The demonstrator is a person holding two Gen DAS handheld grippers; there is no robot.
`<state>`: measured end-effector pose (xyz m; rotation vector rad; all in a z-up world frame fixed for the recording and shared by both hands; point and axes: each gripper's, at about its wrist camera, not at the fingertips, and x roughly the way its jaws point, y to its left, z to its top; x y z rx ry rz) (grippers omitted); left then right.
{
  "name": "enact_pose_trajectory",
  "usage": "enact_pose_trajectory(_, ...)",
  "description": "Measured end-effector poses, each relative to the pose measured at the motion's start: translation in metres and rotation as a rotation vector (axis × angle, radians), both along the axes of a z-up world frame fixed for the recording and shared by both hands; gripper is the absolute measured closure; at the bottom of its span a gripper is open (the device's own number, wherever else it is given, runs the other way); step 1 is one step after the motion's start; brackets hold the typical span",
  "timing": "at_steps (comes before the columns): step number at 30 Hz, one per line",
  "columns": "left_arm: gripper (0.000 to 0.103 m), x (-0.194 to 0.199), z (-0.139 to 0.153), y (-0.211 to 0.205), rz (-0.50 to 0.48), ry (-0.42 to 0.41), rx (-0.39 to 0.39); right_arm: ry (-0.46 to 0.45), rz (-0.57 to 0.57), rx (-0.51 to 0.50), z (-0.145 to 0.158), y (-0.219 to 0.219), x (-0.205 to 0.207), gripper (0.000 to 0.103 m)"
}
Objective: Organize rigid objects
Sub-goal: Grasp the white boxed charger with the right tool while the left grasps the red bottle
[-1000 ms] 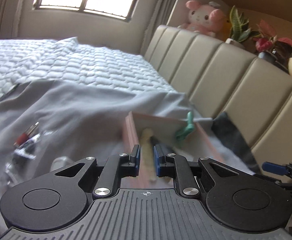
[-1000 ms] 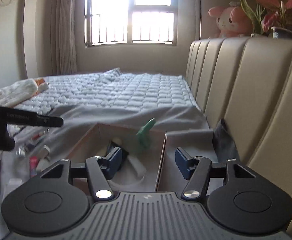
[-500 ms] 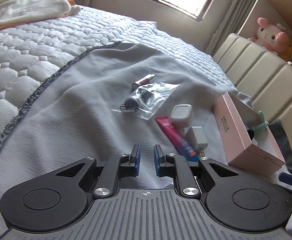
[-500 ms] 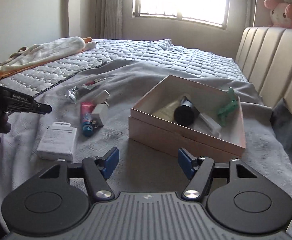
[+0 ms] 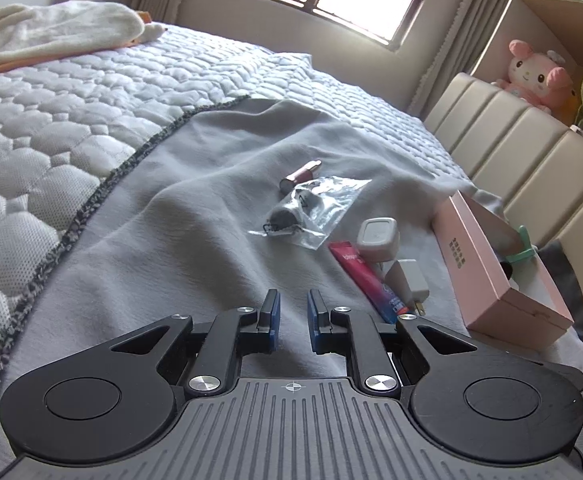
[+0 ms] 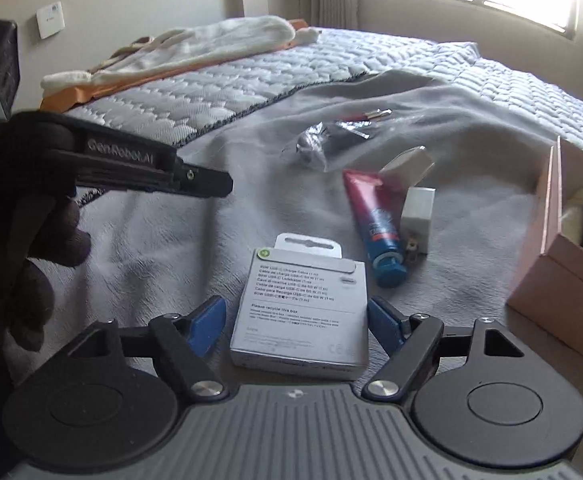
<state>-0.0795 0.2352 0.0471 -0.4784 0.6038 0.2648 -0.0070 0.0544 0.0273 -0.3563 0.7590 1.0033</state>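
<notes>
Blue-padded right gripper (image 6: pixel 297 320), angled down at the grey blanket (image 6: pixel 163 248), has just been opening; the white cable box (image 6: pixel 301 312) lies between its unclamped jaws. Left gripper (image 5: pixel 290 314) is closed, empty.

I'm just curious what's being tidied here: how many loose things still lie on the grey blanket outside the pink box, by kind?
Boxed charge cable: 1
Red and blue tube: 1
White plug adapter: 1
Small white square case: 1
Clear bag with dark bits: 1
Pink metallic stick: 1
Total: 6
</notes>
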Motion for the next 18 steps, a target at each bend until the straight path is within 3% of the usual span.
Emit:
enact_pose_trajectory(2,0.087,0.01,0.008,0.001,-0.022,-0.033,0.054,0.001,-0.003,0.004,-0.006,-0.002,-0.001,0.033)
enact_pose_trajectory(7,0.087,0.074,0.028,0.012,-0.082,-0.079,0.14,-0.035,-0.023,0.044,0.006,-0.044,-0.012,0.034)
enact_pose_trajectory(11,0.086,0.147,0.025,0.024,-0.11,0.003,0.23,-0.099,-0.104,0.057,0.019,-0.1,-0.016,0.034)
enact_pose_trajectory(15,0.086,0.194,0.001,0.04,-0.096,0.121,0.192,-0.124,-0.243,0.07,0.027,-0.158,-0.005,0.034)
enact_pose_trajectory(17,0.071,0.205,-0.014,0.044,-0.099,0.159,0.178,-0.135,-0.314,0.065,0.027,-0.183,0.003,0.034)
enact_pose_trajectory(18,0.072,0.206,-0.019,0.045,-0.108,0.163,0.172,-0.131,-0.345,0.061,0.025,-0.194,0.009,0.034)
